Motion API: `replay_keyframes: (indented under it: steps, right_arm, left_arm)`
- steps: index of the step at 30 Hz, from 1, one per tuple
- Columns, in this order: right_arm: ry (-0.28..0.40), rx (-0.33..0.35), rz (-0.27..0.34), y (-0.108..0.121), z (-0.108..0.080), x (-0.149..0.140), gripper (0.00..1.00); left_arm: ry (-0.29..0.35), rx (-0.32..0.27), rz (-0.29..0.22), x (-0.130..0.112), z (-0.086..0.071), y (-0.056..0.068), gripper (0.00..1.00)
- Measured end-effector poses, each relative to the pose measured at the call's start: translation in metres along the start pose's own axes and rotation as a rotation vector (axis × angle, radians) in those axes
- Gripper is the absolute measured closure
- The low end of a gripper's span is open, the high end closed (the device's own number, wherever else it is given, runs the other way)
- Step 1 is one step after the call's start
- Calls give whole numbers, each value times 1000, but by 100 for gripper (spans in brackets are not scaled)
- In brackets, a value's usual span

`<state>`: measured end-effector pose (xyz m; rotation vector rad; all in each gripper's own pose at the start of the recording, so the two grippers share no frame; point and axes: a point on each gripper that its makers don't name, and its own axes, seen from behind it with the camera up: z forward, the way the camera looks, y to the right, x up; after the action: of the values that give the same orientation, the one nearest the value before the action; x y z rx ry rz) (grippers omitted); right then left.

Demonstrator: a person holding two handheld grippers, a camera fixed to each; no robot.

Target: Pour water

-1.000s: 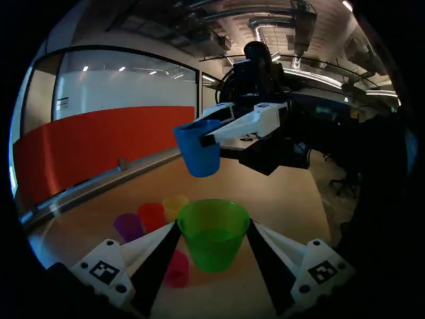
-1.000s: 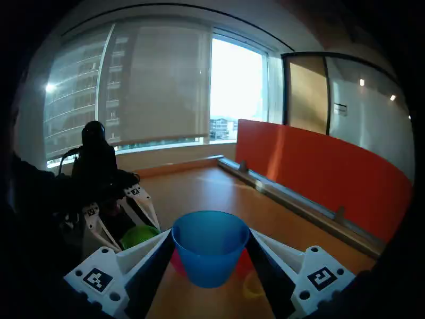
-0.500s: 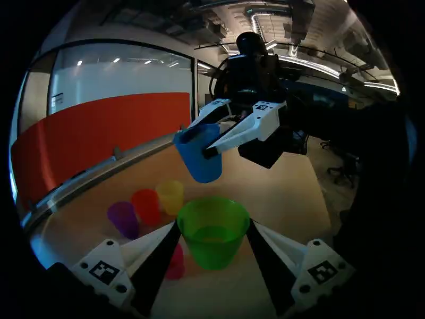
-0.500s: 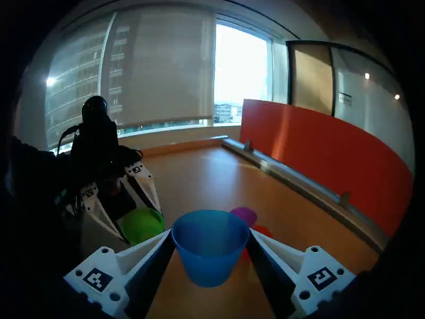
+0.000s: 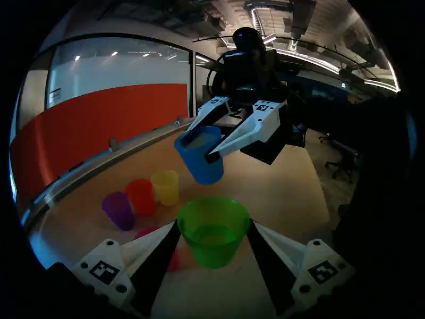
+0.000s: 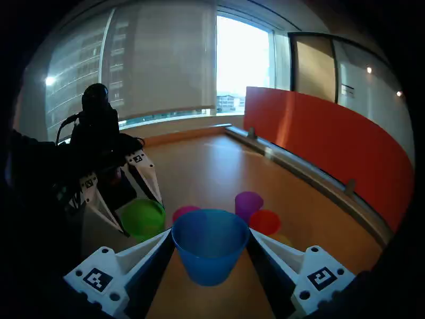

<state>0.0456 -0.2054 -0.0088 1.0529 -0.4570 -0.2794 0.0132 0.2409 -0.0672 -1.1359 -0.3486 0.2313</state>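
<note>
- Left gripper (image 5: 213,229): both fingers clamped on the sides of a green cup (image 5: 213,239). The cup is upright and off the table (image 5: 281,186). A faint liquid line shows low inside it.
- Right gripper (image 6: 210,239): fingers closed on a blue cup (image 6: 210,252), 1 finger on each side. Its own view looks straight into the cup; I cannot tell whether there is water in it.
- In the left gripper view the blue cup hangs above and beyond the green one, clearly apart from it. It is tilted, mouth tipped toward the green cup's side. No stream is visible between the 2.
- 4 more cups stand on the table below. The purple cup (image 5: 118,210), red cup (image 5: 141,195) and yellow cup (image 5: 166,187) make a close row. The pink cup (image 6: 184,212) stands nearer the green one and is partly hidden behind a left finger.
- An orange partition (image 5: 95,122) runs along the far edge of the table.
- In the right gripper view the left gripper sits low on the left, green cup in its fingers and a dark sleeve behind it.
</note>
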Motion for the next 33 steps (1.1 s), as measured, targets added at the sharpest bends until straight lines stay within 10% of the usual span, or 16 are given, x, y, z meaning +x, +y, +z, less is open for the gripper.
replay_keyframes:
  steps: [33]
  right_arm:
    - [-94, 28, -5, -8, 18, -56, 8]
  left_arm:
    - [-92, -17, 4, -45, 12, 11, 13]
